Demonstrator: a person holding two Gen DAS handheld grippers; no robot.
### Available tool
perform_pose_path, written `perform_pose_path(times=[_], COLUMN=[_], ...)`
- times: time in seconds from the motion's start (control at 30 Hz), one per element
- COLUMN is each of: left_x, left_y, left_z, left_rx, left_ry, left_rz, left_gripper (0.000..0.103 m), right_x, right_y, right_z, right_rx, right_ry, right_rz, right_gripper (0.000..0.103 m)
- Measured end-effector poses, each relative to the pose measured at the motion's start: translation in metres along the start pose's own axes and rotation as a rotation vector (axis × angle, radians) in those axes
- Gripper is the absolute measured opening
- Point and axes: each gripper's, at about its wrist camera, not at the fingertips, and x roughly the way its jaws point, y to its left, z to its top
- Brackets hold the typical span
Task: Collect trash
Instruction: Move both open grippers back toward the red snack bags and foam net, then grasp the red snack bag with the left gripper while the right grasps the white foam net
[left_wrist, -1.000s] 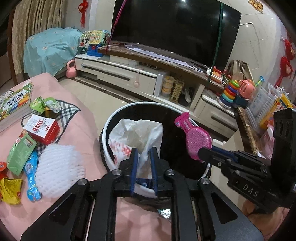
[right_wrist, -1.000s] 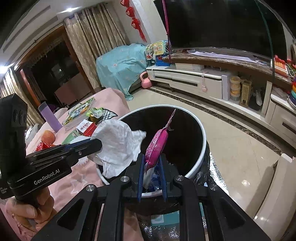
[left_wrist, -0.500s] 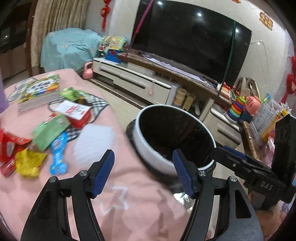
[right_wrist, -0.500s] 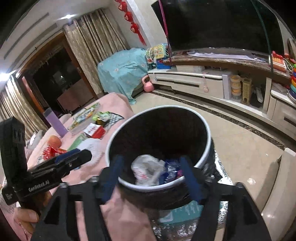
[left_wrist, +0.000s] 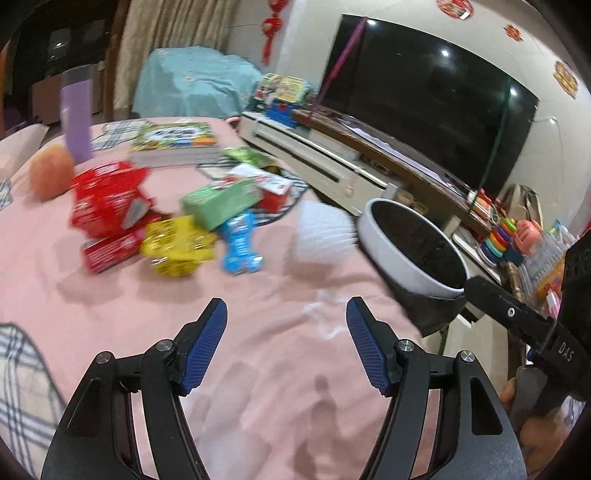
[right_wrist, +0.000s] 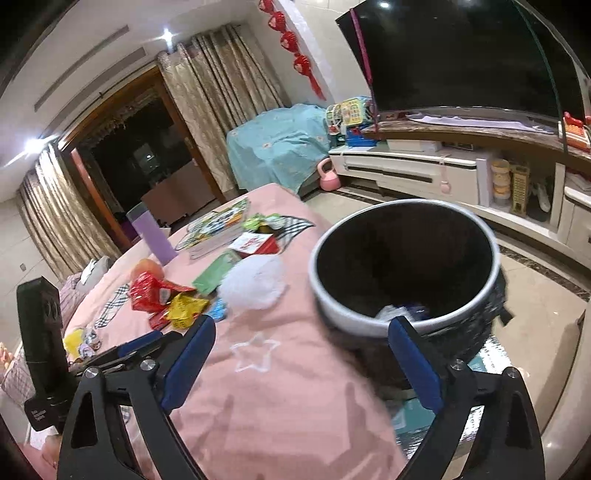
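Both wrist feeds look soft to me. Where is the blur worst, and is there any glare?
Left wrist view: the wrappers on the pink cover are smeared; the left gripper itself is sharp. Right wrist view: the bin rim is slightly soft; ceiling lights flare at upper left.

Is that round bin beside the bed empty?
No. The bin holds some crumpled trash at the bottom, but it is mostly unfilled.

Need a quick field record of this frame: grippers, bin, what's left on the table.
left gripper: open, empty, jaws just opened, over the pink tablecloth
right gripper: open, empty, jaws just opened wide, near the bin
trash bin: beside the table, some trash inside
remaining: white foam net, yellow wrapper, blue wrapper, green packet, red packets
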Motion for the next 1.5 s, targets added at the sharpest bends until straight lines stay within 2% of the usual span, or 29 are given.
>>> perform_pose_path(times=[0.13, 0.3, 0.5, 0.67, 0.83, 1.07, 1.37, 1.47, 1.5], left_x=[-0.01, -0.017, -0.023, -0.023, -0.02, -0.014, 0.002, 0.009, 0.012], left_y=[0.024, 0.048, 0.072, 0.085, 0.1, 0.111, 0.121, 0.12, 0.12], left_z=[-0.007, -0.015, -0.018, -0.018, -0.016, 0.002, 0.042, 0.049, 0.05], left_rx=[-0.036, -0.069, -0.102, -0.123, -0.15, -0.163, -0.122, -0.106, -0.102], left_ry=[0.0, 0.003, 0.0, 0.0, -0.001, -0.028, -0.054, -0.06, -0.06], left_rz=[0.028, 0.06, 0.087, 0.108, 0.126, 0.144, 0.189, 0.207, 0.211], left_gripper=[0.068, 0.068, 0.068, 0.068, 0.068, 0.068, 0.068, 0.068, 0.068], right_x=[0.01, 0.025, 0.036, 0.051, 0.056, 0.071, 0.094, 0.102, 0.105], right_y=[0.022, 0.044, 0.056, 0.062, 0.066, 0.066, 0.06, 0.06, 0.059], right_z=[-0.01, -0.022, -0.032, -0.035, -0.033, -0.02, -0.001, 0.006, 0.007], right_rx=[-0.034, -0.076, -0.08, -0.08, -0.1, -0.117, -0.108, -0.114, -0.115], right_ry=[0.039, 0.081, 0.063, 0.113, 0.101, 0.085, 0.074, 0.07, 0.075], right_rz=[-0.029, 0.01, -0.003, -0.007, -0.024, -0.05, -0.09, -0.096, -0.098], right_gripper=[0.1, 0.1, 0.1, 0.1, 0.1, 0.099, 0.097, 0.094, 0.09])
